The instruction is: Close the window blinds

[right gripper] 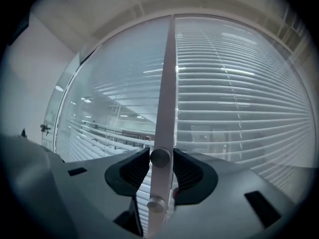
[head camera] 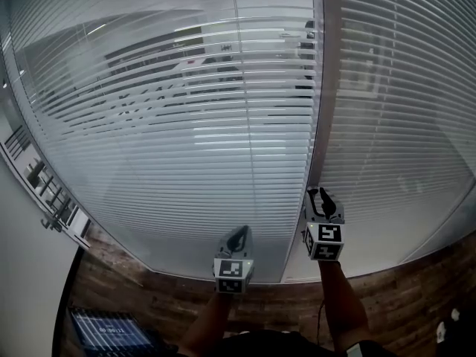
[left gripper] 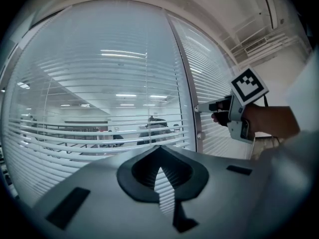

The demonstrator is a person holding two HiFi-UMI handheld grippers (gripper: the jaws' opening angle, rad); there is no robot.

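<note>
Two tall window panes [head camera: 186, 125] meet at a pale vertical frame post [head camera: 327, 88]. Floor [head camera: 416, 303]: dark wood plank; plain white wall [head camera: 22, 274] at left. Through the glass, ceiling strip lights [left gripper: 124, 95] glow in a room beyond.

No readable text, label, brand or number anywhere.

Dark plank floor [head camera: 416, 303] (wood-look) below, white wall [head camera: 26, 288] at left.
</note>
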